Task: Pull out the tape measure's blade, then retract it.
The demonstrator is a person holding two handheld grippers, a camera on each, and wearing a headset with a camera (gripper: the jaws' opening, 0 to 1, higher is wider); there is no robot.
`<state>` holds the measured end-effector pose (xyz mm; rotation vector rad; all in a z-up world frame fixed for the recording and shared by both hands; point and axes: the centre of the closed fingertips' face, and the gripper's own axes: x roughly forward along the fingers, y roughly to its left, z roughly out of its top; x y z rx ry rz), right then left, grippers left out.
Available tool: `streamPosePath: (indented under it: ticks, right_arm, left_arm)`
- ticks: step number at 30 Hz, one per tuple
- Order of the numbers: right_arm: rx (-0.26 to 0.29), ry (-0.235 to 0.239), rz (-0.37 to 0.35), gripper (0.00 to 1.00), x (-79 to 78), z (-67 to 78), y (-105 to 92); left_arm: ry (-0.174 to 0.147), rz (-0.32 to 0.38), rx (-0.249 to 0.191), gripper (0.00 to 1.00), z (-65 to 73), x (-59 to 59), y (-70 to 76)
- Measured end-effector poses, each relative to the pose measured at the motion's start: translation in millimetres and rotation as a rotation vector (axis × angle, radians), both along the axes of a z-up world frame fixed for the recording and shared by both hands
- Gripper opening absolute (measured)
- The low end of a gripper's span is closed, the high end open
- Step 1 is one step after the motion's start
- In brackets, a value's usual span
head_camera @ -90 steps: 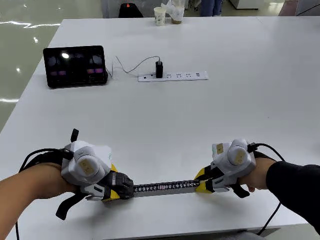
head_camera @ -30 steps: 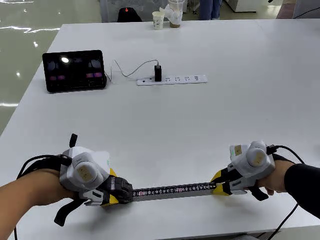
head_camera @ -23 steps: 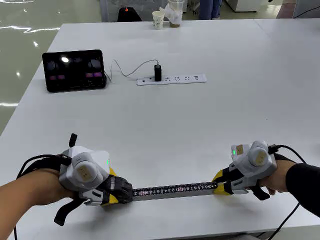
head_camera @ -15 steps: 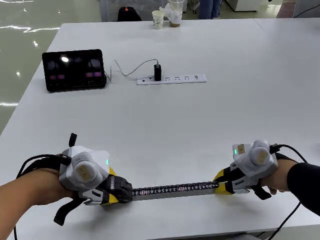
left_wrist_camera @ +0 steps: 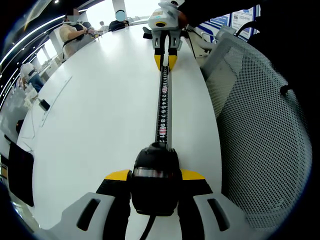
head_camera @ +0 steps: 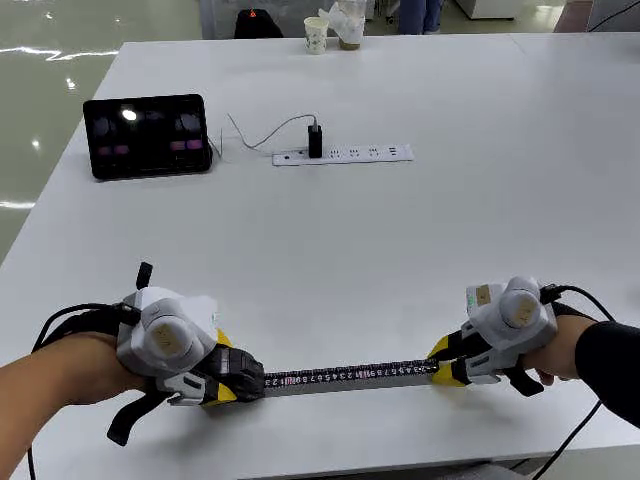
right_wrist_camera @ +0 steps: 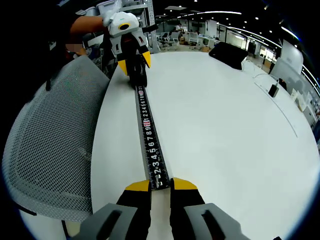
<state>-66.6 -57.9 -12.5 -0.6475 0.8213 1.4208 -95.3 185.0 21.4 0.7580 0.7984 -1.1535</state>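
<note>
Two grippers work along the table's (head_camera: pixel 400 250) near edge: head view, my left gripper (head_camera: pixel 222 379) clamps the tape measure's case (head_camera: pixel 243 374), blade (head_camera: pixel 350 376) lying straight right to my right gripper (head_camera: pixel 441 371); left gripper view, blade dead ahead; right gripper view, jaws pinching its tip.

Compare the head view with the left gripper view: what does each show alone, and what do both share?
Head view: the person's left forearm behind the left gripper. Left gripper view: a white perforated chair back. Shared: the black tape measure case clamped in that gripper's claw, its grey numbered blade drawn out, and the right gripper pinching the tip.
</note>
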Motion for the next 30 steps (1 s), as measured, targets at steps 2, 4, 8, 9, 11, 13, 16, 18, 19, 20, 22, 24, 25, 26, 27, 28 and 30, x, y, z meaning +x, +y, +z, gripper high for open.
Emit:
streamPosePath:
  ticks: [2,4,8,9,11,13,16,18,19,20,22,24,25,26,27,28,30]
  right_arm:
    - [-0.001,0.002,0.001,0.10,-0.4,0.1,0.4]
    - [-0.003,0.001,0.004,0.10,-0.3,0.1,0.3]
    - [-0.004,0.002,0.004,0.11,-0.2,0.2,0.7]
    - [-0.004,0.002,0.004,0.11,-0.5,0.4,0.9]
    - [-0.006,-0.009,0.012,0.12,-0.6,0.5,0.9]
    - [-0.013,-0.032,0.034,0.12,-1.2,-0.1,0.6]
    - [-0.019,-0.033,0.029,0.12,-1.6,0.7,1.4]
    - [-0.020,-0.030,0.024,0.12,-1.4,0.8,1.5]
    - [-0.021,-0.031,0.024,0.12,-1.7,1.1,1.6]
    - [-0.022,-0.032,0.024,0.12,-1.7,1.1,1.5]
    - [-0.023,-0.035,0.025,0.12,-2.0,1.0,1.4]
    - [-0.028,-0.046,0.037,0.12,-2.5,0.9,1.6]
    - [-0.034,-0.060,0.054,0.12,-2.5,0.5,1.3]
    - [-0.040,-0.067,0.067,0.12,-2.6,0.3,1.3]
    - [-0.042,-0.065,0.068,0.12,-2.5,0.2,1.3]
    - [-0.044,-0.064,0.068,0.13,-2.3,0.3,1.4]
    - [-0.048,-0.061,0.073,0.13,-2.3,0.2,1.4]
  left_arm:
    - [-0.001,0.001,-0.002,0.30,0.1,-0.1,0.0]
    - [-0.002,-0.001,-0.002,0.30,0.3,-0.4,-0.2]
    - [-0.007,-0.007,0.000,0.30,0.3,0.2,-0.6]
    - [-0.010,-0.012,-0.001,0.30,0.3,0.2,-1.0]
    - [-0.009,-0.012,-0.003,0.30,0.4,-0.1,-1.3]
    - [-0.009,-0.011,-0.003,0.30,0.5,-0.2,-1.3]
    - [-0.008,-0.011,-0.002,0.30,0.6,-0.1,-1.4]
    - [-0.008,-0.012,0.002,0.30,0.5,0.1,-1.4]
    - [-0.009,-0.013,0.004,0.30,0.6,0.1,-1.5]
    - [-0.009,-0.013,0.006,0.30,0.6,0.2,-1.5]
    - [-0.007,-0.010,0.007,0.30,0.7,0.2,-1.3]
    - [-0.004,0.003,0.006,0.31,1.0,1.0,-0.8]
    - [-0.001,0.008,0.005,0.31,1.2,0.9,-0.5]
    - [-0.002,0.009,0.005,0.31,1.7,0.9,-0.3]
    - [-0.002,0.009,0.004,0.31,2.0,0.9,-0.3]
    - [-0.002,0.010,0.005,0.31,2.2,0.8,0.1]
    - [-0.001,0.011,0.005,0.31,3.0,0.7,0.5]
